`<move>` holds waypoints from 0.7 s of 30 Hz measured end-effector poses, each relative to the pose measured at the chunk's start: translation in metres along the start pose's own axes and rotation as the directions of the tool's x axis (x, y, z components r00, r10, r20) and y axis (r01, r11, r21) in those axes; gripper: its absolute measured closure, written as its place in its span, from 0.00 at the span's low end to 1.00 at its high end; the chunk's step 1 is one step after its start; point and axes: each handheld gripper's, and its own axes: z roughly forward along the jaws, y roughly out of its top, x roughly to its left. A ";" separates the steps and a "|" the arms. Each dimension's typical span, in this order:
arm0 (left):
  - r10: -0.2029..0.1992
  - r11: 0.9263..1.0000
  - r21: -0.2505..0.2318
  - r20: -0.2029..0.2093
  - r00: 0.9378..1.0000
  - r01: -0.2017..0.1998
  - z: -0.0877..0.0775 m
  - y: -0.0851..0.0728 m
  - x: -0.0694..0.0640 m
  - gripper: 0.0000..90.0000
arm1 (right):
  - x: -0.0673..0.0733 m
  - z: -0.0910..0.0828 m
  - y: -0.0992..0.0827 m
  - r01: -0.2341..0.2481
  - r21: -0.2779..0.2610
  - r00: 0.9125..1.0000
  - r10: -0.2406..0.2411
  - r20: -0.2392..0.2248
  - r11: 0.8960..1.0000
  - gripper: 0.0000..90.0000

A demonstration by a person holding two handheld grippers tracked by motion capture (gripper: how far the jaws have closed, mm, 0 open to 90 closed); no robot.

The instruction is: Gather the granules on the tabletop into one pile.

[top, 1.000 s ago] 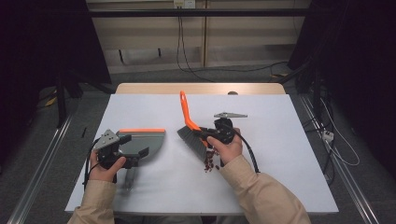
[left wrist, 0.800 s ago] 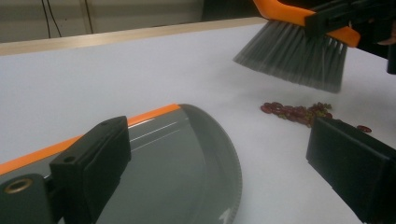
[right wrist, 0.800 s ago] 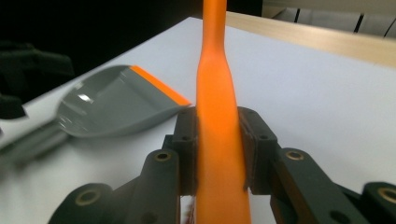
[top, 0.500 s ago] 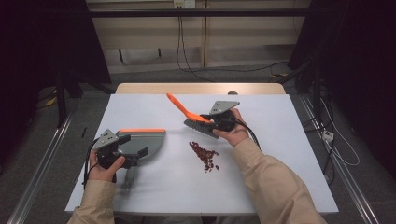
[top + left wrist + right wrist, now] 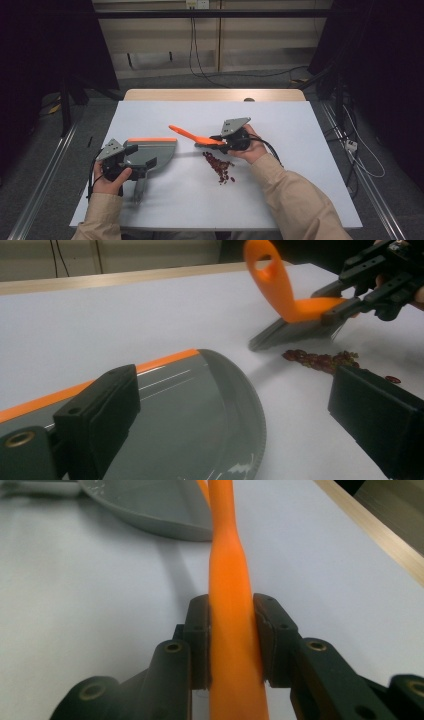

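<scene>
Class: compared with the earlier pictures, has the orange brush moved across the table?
Yes. The orange brush has gone from over the red bits to their far side, its handle now tipped toward the dustpan.

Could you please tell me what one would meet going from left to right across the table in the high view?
Left gripper → grey dustpan with an orange edge → orange brush → small pile of dark red bits → right gripper in the person's hand.
</scene>
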 end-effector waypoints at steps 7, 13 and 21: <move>0.002 1.000 0.000 -0.002 1.000 -0.002 0.000 0.000 0.000 0.07 | 0.019 -0.011 -0.001 0.049 0.024 0.998 -0.048 -0.041 0.999 0.78; -0.004 1.000 -0.003 -0.001 1.000 0.004 0.001 0.000 -0.002 0.07 | 0.027 -0.016 -0.002 0.037 0.017 0.998 -0.036 -0.051 0.999 0.78; 0.005 1.000 0.000 0.001 1.000 -0.005 0.000 0.000 -0.001 0.07 | 0.034 -0.016 0.000 0.028 0.007 0.998 -0.027 -0.062 1.000 0.78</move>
